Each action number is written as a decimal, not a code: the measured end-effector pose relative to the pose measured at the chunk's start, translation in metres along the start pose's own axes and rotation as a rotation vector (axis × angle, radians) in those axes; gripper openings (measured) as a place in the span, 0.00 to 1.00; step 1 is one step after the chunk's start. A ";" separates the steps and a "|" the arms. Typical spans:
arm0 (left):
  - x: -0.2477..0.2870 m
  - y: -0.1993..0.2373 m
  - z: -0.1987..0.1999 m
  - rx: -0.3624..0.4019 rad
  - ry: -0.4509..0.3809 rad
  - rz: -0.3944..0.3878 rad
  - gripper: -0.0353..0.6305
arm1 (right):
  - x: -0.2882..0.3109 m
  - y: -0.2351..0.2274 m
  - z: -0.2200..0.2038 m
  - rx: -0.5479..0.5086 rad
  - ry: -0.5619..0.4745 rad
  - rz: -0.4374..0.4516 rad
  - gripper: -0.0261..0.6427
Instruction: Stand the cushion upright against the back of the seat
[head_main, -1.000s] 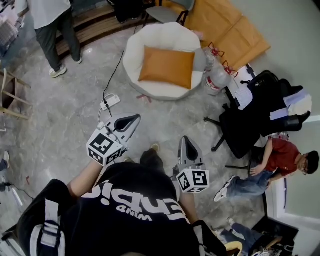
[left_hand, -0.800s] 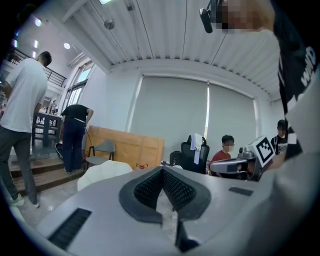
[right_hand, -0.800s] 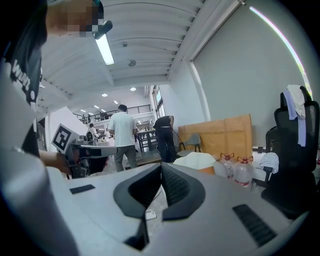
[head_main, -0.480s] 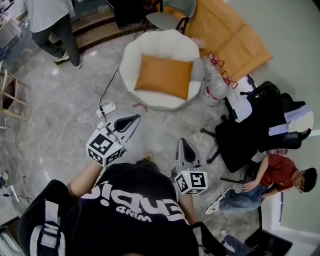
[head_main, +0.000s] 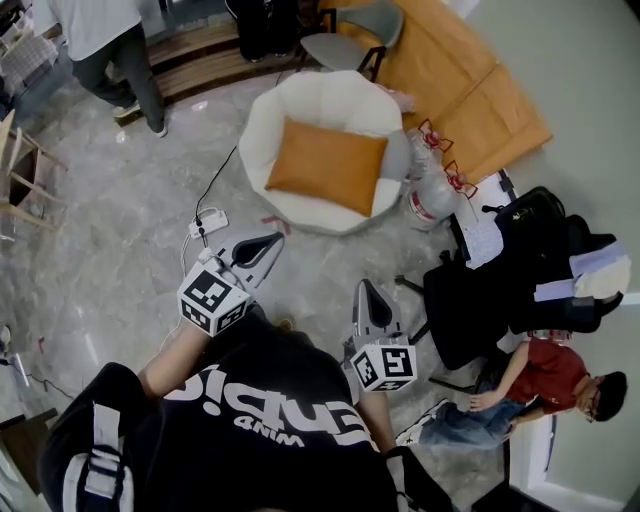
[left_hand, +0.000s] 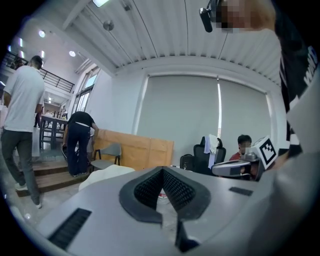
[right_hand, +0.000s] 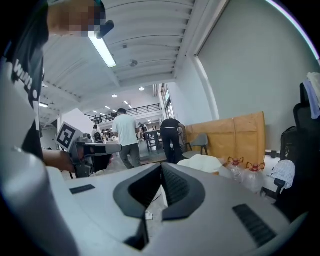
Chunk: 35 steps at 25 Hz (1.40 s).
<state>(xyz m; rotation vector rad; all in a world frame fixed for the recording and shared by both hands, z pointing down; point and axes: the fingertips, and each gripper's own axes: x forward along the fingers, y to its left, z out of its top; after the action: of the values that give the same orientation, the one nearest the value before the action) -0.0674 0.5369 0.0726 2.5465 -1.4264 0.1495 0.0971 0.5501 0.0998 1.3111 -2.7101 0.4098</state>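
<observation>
You have drawn nearer over the last second: in the head view the round white seat (head_main: 258, 140) and the orange cushion (head_main: 328, 165) have slid down from the top edge toward the upper centre of the frame. Both are still well apart from your grippers, so I judge this as approach only. The cushion lies flat in the bowl of the seat and is the only thing in it, with what looks like the seat's back behind it at the top. The left gripper (head_main: 262, 246) and the right gripper (head_main: 371, 300), low in the frame, have their jaws pressed together on nothing; spread them before reaching in. Two clear jugs (head_main: 430, 195) stand just right of the seat, contents unclear.
</observation>
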 end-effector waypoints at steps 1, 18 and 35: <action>0.002 0.001 0.001 -0.001 0.001 0.005 0.06 | 0.002 -0.003 0.000 0.002 0.004 0.006 0.07; 0.058 0.065 0.006 -0.021 0.027 -0.011 0.06 | 0.078 -0.032 0.004 0.029 0.039 -0.007 0.07; 0.140 0.171 0.046 -0.005 0.018 -0.143 0.06 | 0.201 -0.056 0.055 0.004 0.006 -0.110 0.07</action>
<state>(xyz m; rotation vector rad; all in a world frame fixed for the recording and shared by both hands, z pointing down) -0.1405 0.3230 0.0787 2.6253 -1.2310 0.1448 0.0168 0.3495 0.0994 1.4491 -2.6179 0.4080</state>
